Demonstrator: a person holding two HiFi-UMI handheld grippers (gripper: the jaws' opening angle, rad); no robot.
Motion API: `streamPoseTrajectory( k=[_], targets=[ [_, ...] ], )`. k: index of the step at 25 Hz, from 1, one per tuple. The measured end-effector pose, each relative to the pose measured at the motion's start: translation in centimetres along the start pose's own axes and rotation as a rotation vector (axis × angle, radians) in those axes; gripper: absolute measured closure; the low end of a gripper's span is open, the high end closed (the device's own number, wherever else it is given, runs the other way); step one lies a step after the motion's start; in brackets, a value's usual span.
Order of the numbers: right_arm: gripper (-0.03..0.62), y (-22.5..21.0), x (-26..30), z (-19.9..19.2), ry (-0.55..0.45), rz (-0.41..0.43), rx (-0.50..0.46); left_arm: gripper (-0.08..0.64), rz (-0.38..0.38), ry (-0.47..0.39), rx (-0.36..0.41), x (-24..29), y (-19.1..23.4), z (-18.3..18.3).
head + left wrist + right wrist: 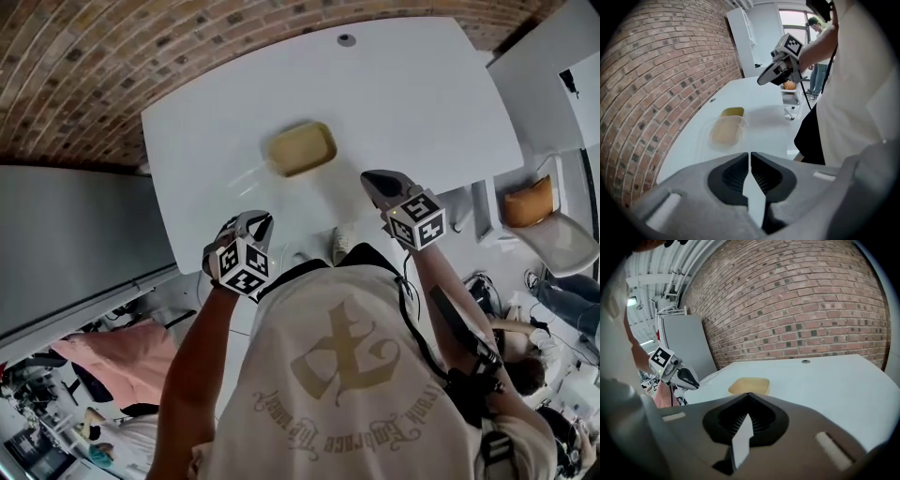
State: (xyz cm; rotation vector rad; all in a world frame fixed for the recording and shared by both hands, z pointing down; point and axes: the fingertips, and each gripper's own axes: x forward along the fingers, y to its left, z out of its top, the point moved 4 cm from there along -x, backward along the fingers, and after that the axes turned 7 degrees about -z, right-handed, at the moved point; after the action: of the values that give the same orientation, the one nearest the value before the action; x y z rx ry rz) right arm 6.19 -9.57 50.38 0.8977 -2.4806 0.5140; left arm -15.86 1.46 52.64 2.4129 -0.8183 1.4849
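Note:
A tan shallow container [300, 148] lies near the middle of the white table [422, 103]. A faint clear plastic piece [236, 180] lies just to its left. The left gripper view shows the container [726, 130] ahead on the table, and so does the right gripper view [749, 385]. My left gripper [258, 223] hovers over the table's near edge, shut with nothing in it [750, 154]. My right gripper [370, 178] hangs over the near edge, to the right of the container, shut and empty [749, 395]. Each gripper sees the other: right gripper [761, 80], left gripper [696, 384].
A round cable hole [347, 39] sits at the table's far side. A brick wall [797, 301] runs behind. A grey panel [75, 234] stands at the left. A second white table [553, 75] and a chair with an orange-brown item [530, 202] are at the right.

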Motion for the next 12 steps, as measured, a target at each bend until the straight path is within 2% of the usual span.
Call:
streamPoseTrajectory(
  k=[6,12],
  targets=[
    [0.584,1.5,-1.1,1.0,-0.02,-0.022,-0.011,0.538,0.026,0.002,-0.055,-2.1,-1.2,-3.7],
    [0.584,3.6,-2.3,0.8,-0.024,-0.025,-0.033,0.538,0.044,-0.016,-0.09,-3.4,-2.6,-5.9]
  ],
)
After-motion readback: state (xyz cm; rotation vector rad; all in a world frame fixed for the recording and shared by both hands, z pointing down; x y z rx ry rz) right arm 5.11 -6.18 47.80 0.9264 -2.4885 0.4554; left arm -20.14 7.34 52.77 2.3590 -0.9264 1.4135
